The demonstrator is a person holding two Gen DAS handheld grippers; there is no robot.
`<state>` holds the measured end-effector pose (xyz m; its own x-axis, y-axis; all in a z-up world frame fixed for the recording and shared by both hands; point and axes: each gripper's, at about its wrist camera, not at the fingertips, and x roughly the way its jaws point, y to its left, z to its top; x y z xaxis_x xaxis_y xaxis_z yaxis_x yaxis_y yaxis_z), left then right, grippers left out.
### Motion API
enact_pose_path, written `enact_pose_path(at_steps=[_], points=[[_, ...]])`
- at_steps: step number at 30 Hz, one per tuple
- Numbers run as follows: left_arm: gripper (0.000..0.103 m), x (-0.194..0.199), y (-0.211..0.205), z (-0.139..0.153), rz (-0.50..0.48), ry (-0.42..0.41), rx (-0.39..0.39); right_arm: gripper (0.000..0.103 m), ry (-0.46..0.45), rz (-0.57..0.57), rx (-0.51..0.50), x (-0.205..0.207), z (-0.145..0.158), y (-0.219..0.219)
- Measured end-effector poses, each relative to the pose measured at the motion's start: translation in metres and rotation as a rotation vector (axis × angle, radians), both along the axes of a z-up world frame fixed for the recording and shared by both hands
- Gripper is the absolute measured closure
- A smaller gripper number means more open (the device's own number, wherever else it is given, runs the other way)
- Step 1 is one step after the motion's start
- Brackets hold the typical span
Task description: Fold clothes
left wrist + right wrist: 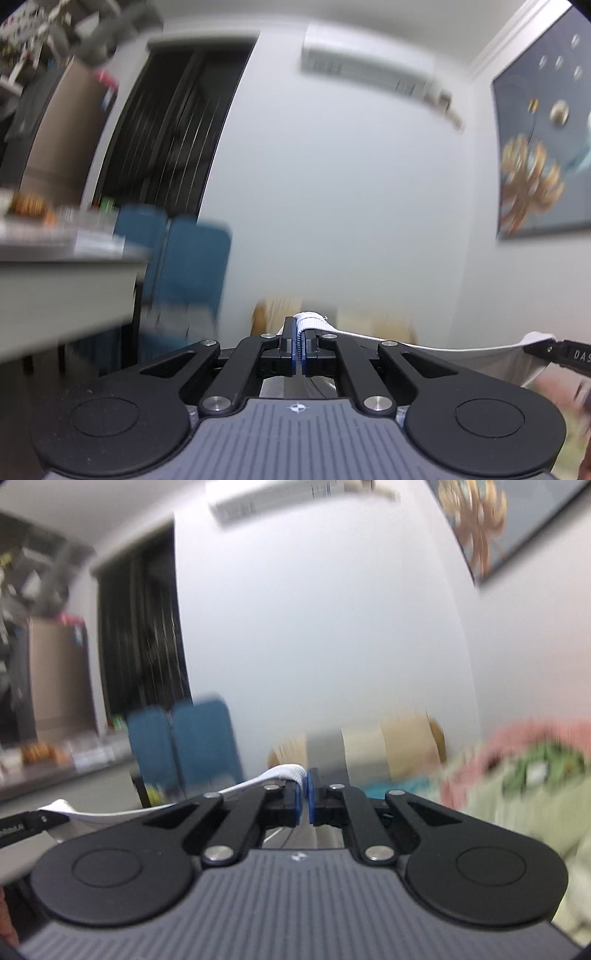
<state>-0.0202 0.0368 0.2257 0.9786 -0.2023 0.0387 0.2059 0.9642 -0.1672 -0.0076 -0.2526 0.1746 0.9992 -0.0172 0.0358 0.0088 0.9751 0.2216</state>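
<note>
One white garment (424,343) stretched between two hand-held grippers.

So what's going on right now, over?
Left tool and right tool both shut on white garment. Garment stretched between them, lifted. Nothing blocking.

Left wrist view: sits just behind left gripper (300,341), faces along fingers, tilted up toward pale wall (332,184), air conditioner (369,70), painting (546,147). Right wrist view: same setup behind right gripper (306,794). Both share wall, blue chairs (184,746), dark doorway (166,129), white garment (424,341) stretched between grippers.
</note>
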Motion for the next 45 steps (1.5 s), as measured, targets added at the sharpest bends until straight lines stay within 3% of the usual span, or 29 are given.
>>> enact_pose_path(at_steps=[7,11,16,21,27,33,38,42,45], points=[[0.101,-0.095,0.004,0.157,-0.022,-0.193,-0.052,0.096,-0.265,0.012,-0.015,-0.094,0.137,-0.005],[0.101,-0.160,0.004,0.219,-0.030,-0.265,-0.065,0.096,-0.351,0.039,-0.026,-0.154,0.195,-0.005],[0.101,-0.211,0.000,0.262,-0.044,-0.296,-0.056,0.096,-0.396,0.081,-0.034,-0.207,0.239,-0.008],[0.101,-0.190,-0.006,0.260,-0.013,-0.230,-0.040,0.096,-0.317,0.128,-0.012,-0.192,0.244,-0.010],[0.100,-0.043,-0.010,0.198,0.029,-0.062,-0.019,0.096,-0.126,0.111,-0.016,-0.076,0.200,-0.001],[0.100,0.130,-0.023,0.100,0.071,0.088,-0.024,0.096,0.039,0.055,-0.032,0.076,0.125,0.005],[0.100,0.268,-0.040,-0.010,0.108,0.167,0.027,0.096,0.153,0.017,-0.023,0.213,0.032,-0.014],[0.100,0.372,-0.059,-0.121,0.121,0.258,0.057,0.096,0.224,-0.011,0.006,0.317,-0.069,-0.037],[0.100,0.445,-0.072,-0.202,0.123,0.371,0.081,0.096,0.313,-0.024,0.033,0.391,-0.150,-0.049]])
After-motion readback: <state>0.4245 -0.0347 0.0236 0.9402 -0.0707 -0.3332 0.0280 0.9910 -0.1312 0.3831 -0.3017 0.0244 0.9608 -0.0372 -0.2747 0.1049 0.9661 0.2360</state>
